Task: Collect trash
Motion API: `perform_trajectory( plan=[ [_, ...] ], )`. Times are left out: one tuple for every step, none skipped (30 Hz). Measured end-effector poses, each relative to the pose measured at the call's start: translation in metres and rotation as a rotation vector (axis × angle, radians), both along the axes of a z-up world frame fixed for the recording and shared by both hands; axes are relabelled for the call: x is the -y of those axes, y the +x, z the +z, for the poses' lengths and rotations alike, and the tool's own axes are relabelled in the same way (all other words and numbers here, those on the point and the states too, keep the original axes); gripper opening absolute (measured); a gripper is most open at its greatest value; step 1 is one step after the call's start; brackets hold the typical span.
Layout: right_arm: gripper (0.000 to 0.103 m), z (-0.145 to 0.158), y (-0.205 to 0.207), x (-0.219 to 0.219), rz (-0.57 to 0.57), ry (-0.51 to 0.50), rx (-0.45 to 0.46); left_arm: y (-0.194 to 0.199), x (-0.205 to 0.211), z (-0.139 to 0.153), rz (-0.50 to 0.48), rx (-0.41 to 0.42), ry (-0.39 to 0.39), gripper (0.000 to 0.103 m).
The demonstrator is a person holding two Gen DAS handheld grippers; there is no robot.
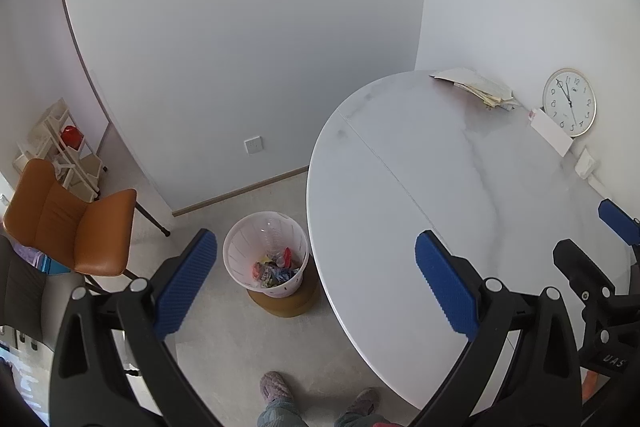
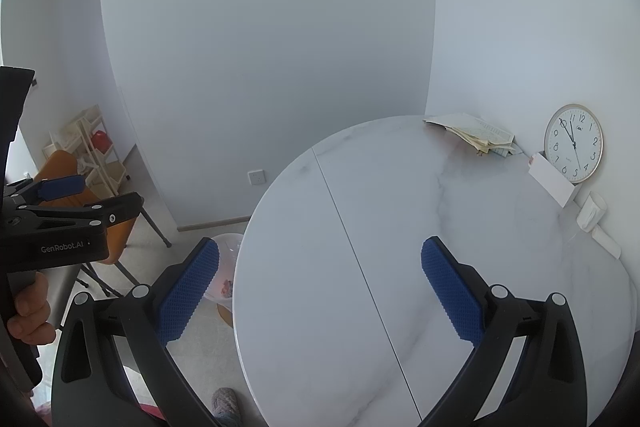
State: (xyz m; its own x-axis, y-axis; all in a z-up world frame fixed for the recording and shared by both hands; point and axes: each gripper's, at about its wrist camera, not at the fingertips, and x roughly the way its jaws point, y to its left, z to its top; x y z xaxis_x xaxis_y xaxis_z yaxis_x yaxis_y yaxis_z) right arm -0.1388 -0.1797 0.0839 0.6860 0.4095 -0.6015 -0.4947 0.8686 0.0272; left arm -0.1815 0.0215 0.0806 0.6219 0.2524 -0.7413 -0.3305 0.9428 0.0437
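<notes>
Closest to my left wrist camera, the left gripper (image 1: 316, 283) hangs released, its blue ridged pads (image 1: 186, 283) spread wide with nothing between them. Between those pads I see the white trash bin (image 1: 240, 247) standing on the pale floor just beside the round marble table (image 1: 460, 167); it sits on a low brown stand and holds a heap of colourful wrappers (image 1: 274, 269). Below it, the person's grey slippers (image 1: 276, 385) show at the frame's lower edge. An orange chair (image 1: 68, 219) stands to the left of the bin, apart from it.

My right gripper (image 2: 320, 287) is likewise released and carries nothing, poised above the table's near edge. In its view the bin (image 2: 230, 247) is mostly hidden behind the table rim. At the table's far side lie a stack of papers (image 2: 476, 135), a white box (image 2: 554, 183) and a wall clock (image 2: 573, 143) propped against the wall.
</notes>
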Motion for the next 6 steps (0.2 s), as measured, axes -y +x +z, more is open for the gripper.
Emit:
perform_trajectory(
  plan=[
    [0.101, -0.0001, 0.0001, -0.0002, 0.000, 0.000, -0.001, 0.0006, 0.0000, -0.0007, 0.006, -0.003, -0.002, 0.095],
    [0.101, -0.0005, 0.0000, 0.0001, -0.001, 0.000, -0.001, 0.0002, -0.0003, -0.0014, 0.011, -0.005, -0.003, 0.095],
    [0.101, -0.0005, 0.0003, 0.0001, 0.000, 0.000, -0.002, 0.0003, -0.0004, -0.0018, 0.015, -0.005, -0.006, 0.095],
    [0.101, -0.0005, 0.0003, 0.0001, 0.000, -0.001, -0.002, 0.0003, -0.0007, -0.0021, 0.018, -0.004, -0.010, 0.095],
    [0.101, -0.0010, 0.0001, 0.0004, -0.001, -0.001, -0.002, 0.0002, -0.0007, -0.0023, 0.021, -0.004, -0.014, 0.095],
    [0.101, -0.0011, -0.0004, 0.0006, -0.001, -0.001, -0.003, 0.0003, -0.0008, -0.0026, 0.021, -0.004, -0.019, 0.095]
  ],
)
